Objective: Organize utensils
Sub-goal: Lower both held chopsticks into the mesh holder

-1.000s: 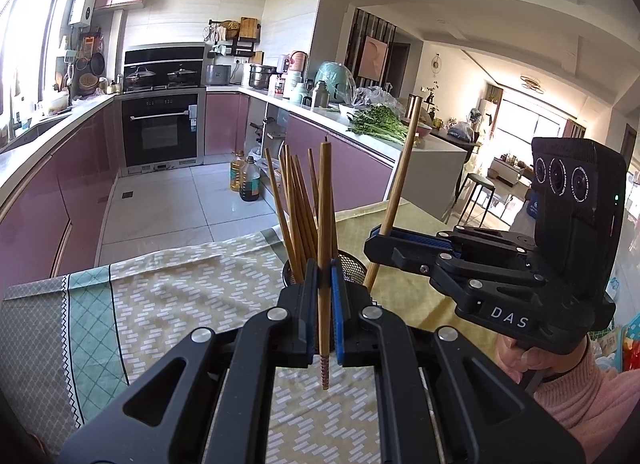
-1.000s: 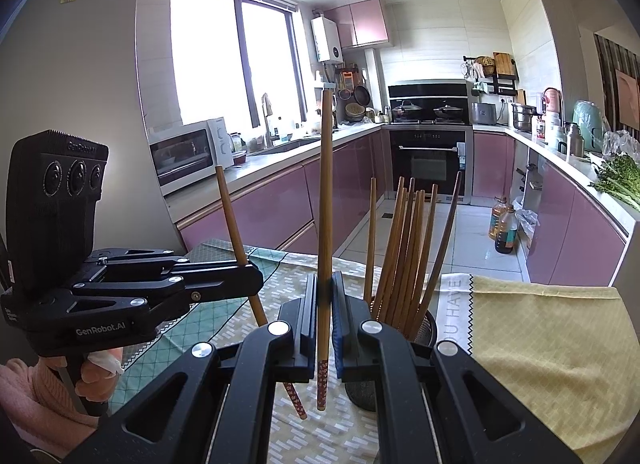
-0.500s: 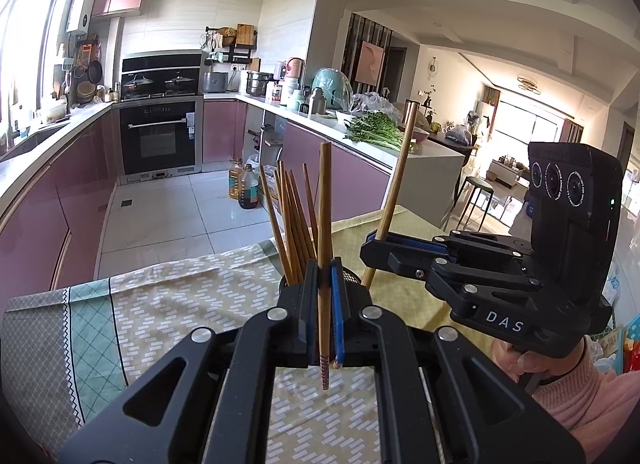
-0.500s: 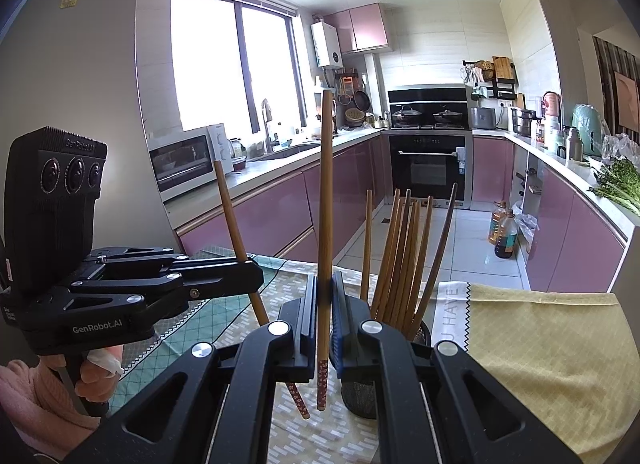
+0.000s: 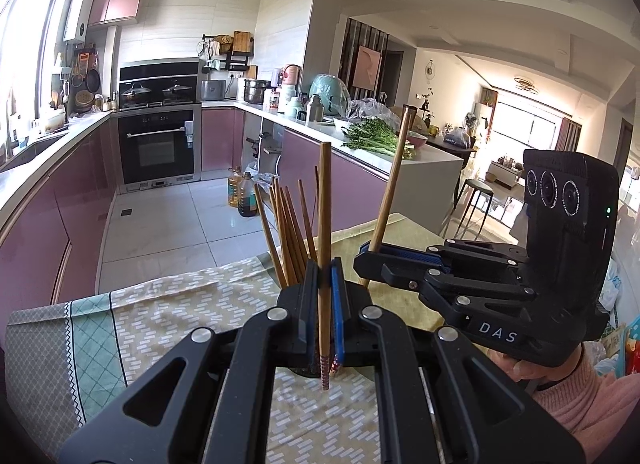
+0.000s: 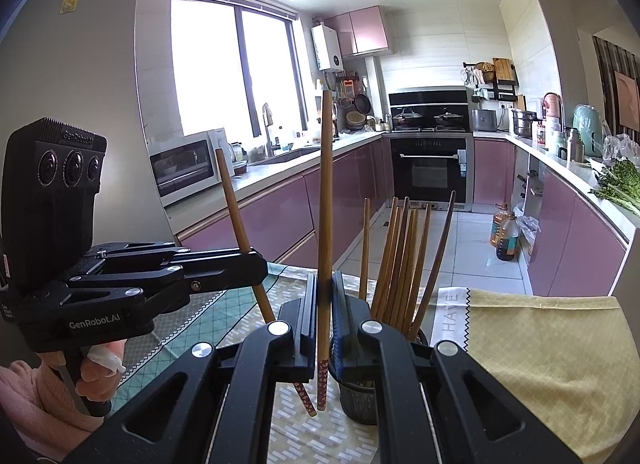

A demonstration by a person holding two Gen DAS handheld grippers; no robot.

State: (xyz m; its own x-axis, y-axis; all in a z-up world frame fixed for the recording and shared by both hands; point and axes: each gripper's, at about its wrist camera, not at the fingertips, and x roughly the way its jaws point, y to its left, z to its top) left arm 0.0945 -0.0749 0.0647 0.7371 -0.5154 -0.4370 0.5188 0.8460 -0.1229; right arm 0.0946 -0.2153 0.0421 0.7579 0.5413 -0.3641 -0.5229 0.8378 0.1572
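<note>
Holder (image 6: 360,400) w/ chopsticks (image 6: 400,260) behind both grippers; oil bottles (image 6: 506,234) on floor.

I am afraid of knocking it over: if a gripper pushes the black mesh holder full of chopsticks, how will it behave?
The mesh holder looks light and narrow, and its chopsticks stand far above the rim, so it may tip. On the tablecloth it would probably drag more than slide.

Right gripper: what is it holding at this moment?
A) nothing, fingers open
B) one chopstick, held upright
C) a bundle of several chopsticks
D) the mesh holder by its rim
B: in the right wrist view the right gripper is closed on a single chopstick standing upright, while the other chopsticks stand apart in the mesh holder.
</note>
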